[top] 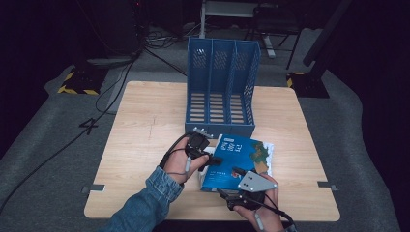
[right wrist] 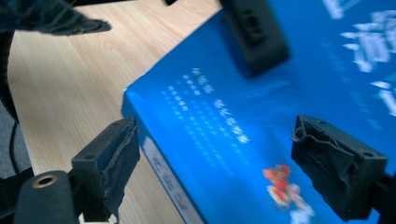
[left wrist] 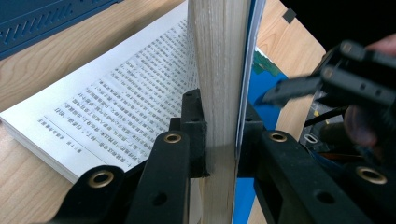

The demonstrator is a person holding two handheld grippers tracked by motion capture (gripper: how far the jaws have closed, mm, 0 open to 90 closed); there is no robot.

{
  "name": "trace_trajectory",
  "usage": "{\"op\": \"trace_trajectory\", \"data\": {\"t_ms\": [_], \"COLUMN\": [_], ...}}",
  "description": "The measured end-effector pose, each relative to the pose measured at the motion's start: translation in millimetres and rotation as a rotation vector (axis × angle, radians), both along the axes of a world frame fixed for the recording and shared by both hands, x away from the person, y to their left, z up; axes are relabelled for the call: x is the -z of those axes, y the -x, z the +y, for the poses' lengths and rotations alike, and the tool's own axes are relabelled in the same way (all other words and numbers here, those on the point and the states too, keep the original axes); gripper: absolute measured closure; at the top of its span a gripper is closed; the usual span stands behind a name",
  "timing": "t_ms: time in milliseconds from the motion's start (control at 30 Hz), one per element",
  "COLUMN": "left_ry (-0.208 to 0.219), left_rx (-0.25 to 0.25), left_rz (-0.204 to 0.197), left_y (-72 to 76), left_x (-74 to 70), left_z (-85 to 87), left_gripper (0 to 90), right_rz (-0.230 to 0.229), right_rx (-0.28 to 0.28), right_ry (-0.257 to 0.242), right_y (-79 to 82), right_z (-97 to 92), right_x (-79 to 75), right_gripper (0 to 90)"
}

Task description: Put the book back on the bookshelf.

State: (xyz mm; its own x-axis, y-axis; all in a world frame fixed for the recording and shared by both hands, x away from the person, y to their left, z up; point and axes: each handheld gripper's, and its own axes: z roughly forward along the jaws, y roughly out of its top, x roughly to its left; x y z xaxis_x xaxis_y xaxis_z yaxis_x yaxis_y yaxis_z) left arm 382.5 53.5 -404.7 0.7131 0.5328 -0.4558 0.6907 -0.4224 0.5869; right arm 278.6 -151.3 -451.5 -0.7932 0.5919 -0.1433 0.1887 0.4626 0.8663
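Table [top: 145, 125]: light wood, on a grey floor.

Rack [top: 221, 87]: blue, three slots, perforated sides, upright at the table's far middle, slots empty.

Book [top: 237, 157]: blue cover with white lettering and a small picture, lying on the table just in front of the rack, toward its right side. The left gripper view shows it partly opened: a printed page [left wrist: 116, 107] lies flat while a thick block of pages with the cover stands lifted on edge.

Left gripper [top: 205, 155]: at the book's left edge, in front of the rack. Its jaws are clamped on the lifted block of pages and cover.

Right gripper [top: 237, 186]: at the book's near edge, grey plate on top. Its jaws stand wide apart over the cover's near corner, holding nothing.

Sleeve [top: 145, 205]: denim, on the left forearm.
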Motion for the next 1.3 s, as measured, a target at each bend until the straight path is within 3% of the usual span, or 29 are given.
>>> {"op": "trace_trajectory", "data": {"t_ms": [167,300,367,433,667,833,900,1000,1300], "left_ry": [0.006,0.011,0.011,0.012,0.046,0.051,0.062,0.055,0.062], "left_rx": [0.011,0.013,0.011,0.012,-0.009,-0.021,-0.029,-0.038,-0.047], "left_rz": [0.023,0.027,0.029,0.035,0.071,0.086,0.093,0.098,0.094], "left_y": [-7.7,-12.8,-13.8,-14.0,-12.9,-9.4,-8.1,-6.9,-5.0], "left_x": [0.9,2.4,2.8,2.8,8.9,13.7,15.2,16.9,16.2], "left_z": [0.7,-0.6,-1.1,-1.5,0.6,2.3,2.4,2.8,1.5], "left_gripper": [79.0,79.0,79.1,79.0,78.9,78.9,78.9,78.9,78.8], "right_rz": [-0.005,-0.042,-0.102,-0.121,-0.279,-0.329,-0.324,-0.362,-0.423], "right_rx": [-0.003,-0.024,-0.025,-0.022,0.063,0.095,0.122,0.136,0.132], "right_ry": [0.059,0.136,0.174,0.192,0.294,0.398,0.401,0.450,0.465], "right_y": [1.0,3.1,4.6,5.1,8.8,3.7,-0.4,-3.7,-8.4], "right_z": [11.8,19.7,23.0,24.1,33.5,36.6,35.9,35.7,37.8], "right_x": [7.2,16.9,22.0,23.6,39.0,47.6,50.5,55.7,59.0], "right_gripper": [16.0,14.9,15.3,15.3,13.2,7.4,2.6,1.4,0.0]}}
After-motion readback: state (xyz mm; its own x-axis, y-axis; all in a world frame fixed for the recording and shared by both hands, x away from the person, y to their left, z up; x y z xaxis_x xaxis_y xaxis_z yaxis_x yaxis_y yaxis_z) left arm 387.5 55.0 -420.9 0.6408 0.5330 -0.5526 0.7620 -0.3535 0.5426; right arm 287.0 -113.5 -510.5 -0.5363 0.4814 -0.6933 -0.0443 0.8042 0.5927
